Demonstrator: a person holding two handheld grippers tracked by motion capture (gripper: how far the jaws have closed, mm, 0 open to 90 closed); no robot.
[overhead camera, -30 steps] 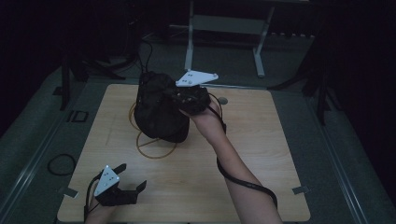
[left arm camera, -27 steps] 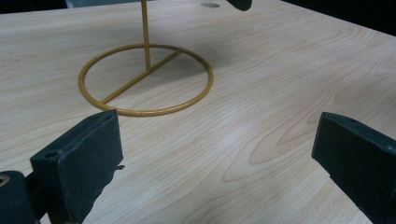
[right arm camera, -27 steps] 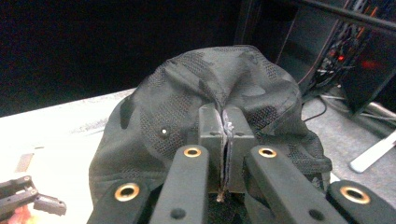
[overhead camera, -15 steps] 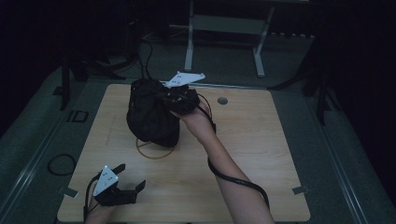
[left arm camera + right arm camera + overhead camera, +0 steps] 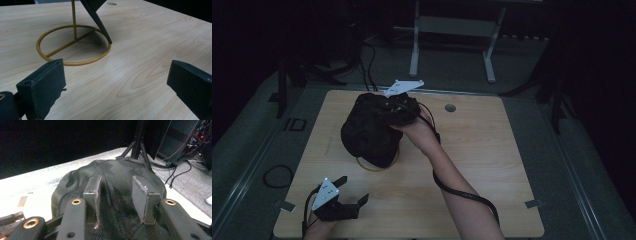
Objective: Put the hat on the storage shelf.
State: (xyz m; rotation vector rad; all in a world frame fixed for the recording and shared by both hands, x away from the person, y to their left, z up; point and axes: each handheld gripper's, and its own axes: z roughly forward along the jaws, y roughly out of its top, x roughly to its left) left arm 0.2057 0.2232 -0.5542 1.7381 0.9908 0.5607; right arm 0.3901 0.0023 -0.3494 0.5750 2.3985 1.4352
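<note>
A pale wooden counter (image 5: 492,165) sits in a dark room, and a black cap (image 5: 369,131) is perched over a thin gold wire stand (image 5: 73,44) near its far left part. The stand's round base ring lies flat on the wood, with an upright rod rising from a crossbar inside it; from above, a sliver of that ring peeks out under the cap's near edge.

The right tool (image 5: 117,195) is up at the cap, its grey three-cornered plate sticking out toward the far edge of the counter. Along its own jaws I see the cap's mesh fabric bunched between them, a fold pinched from both sides, so it has a grip on the cap. The right hand (image 5: 422,132) wraps the tool's body, and a black cable loops down along the forearm.

The left tool (image 5: 343,192) rests low at the near left corner of the counter, well apart from the cap. Its jaws stand wide apart with bare wood between them, pointed toward the stand's ring.

A small round hole (image 5: 450,107) marks the counter's far side, to the right of the cap.
</note>
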